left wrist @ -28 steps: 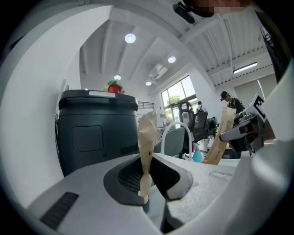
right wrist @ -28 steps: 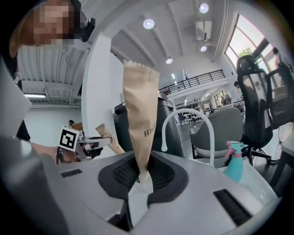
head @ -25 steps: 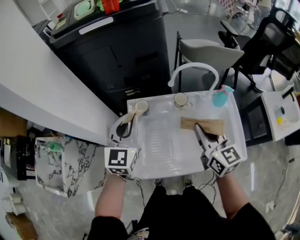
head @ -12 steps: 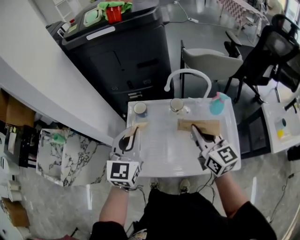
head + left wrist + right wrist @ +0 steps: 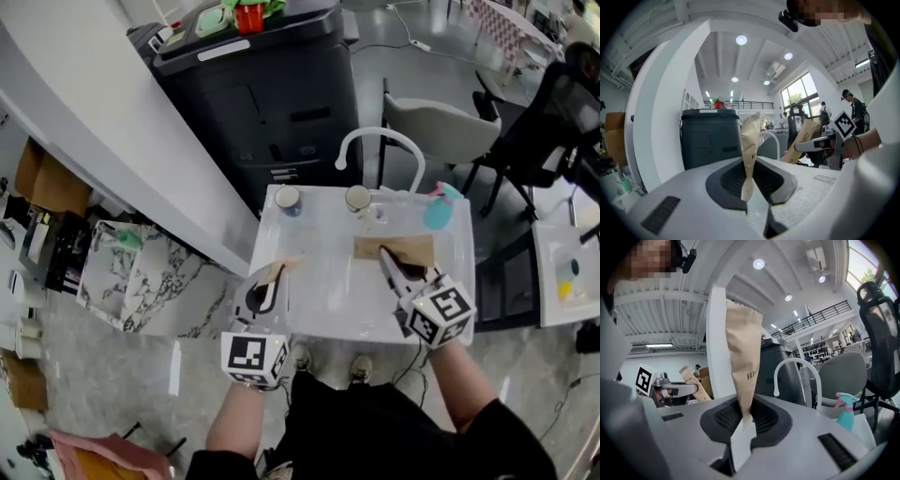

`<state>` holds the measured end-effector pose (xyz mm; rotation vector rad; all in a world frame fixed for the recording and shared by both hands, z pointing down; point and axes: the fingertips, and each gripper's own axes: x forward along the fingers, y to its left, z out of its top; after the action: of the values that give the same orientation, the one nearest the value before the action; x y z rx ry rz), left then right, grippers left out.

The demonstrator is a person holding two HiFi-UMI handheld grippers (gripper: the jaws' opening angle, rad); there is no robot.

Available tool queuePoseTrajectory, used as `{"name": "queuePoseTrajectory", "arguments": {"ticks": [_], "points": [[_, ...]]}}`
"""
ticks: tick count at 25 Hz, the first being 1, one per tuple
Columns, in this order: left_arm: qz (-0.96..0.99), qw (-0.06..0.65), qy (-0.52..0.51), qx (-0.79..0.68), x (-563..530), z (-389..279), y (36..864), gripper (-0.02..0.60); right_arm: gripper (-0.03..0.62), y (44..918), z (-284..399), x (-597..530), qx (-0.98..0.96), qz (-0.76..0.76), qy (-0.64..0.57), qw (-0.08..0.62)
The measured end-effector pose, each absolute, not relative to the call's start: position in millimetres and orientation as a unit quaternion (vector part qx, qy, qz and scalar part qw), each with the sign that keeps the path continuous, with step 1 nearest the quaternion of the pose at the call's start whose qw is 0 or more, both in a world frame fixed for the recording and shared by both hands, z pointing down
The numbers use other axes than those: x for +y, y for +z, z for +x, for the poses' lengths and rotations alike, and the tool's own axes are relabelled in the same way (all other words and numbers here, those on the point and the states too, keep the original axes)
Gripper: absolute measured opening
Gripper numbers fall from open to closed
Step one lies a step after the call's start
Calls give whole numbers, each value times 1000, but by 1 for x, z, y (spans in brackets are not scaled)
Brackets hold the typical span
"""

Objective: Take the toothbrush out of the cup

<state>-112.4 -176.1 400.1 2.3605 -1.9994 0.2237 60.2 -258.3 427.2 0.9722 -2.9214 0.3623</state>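
lt: bright, even, ceil. lights (image 5: pixel 741 40) | glare @ window (image 5: pixel 802 93) | edges: fisheye warp, dark vignette | focus: sharp

Left cup (image 5: pixel 287 198), right cup (image 5: pixel 357 197): contents too small to tell.

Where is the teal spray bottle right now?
Head view: the spray bottle stands at the back right of the sink, beside the white tap.

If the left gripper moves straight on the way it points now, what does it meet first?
Probably the back-left cup; the left gripper holds a paper strip and points about there. Its height over the cup is unclear.
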Motion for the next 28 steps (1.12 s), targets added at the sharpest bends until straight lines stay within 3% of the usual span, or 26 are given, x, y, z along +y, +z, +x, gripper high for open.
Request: {"name": "queuePoseTrajectory", "arguments": {"ticks": [19, 28], "points": [[747, 34, 52, -661, -64, -172, 393, 35, 44, 423, -21, -176, -947, 295, 124, 23], [791, 30, 41, -610, -5, -174, 394, 35, 44, 421, -4, -92, -925, 361, 114, 25]]}}
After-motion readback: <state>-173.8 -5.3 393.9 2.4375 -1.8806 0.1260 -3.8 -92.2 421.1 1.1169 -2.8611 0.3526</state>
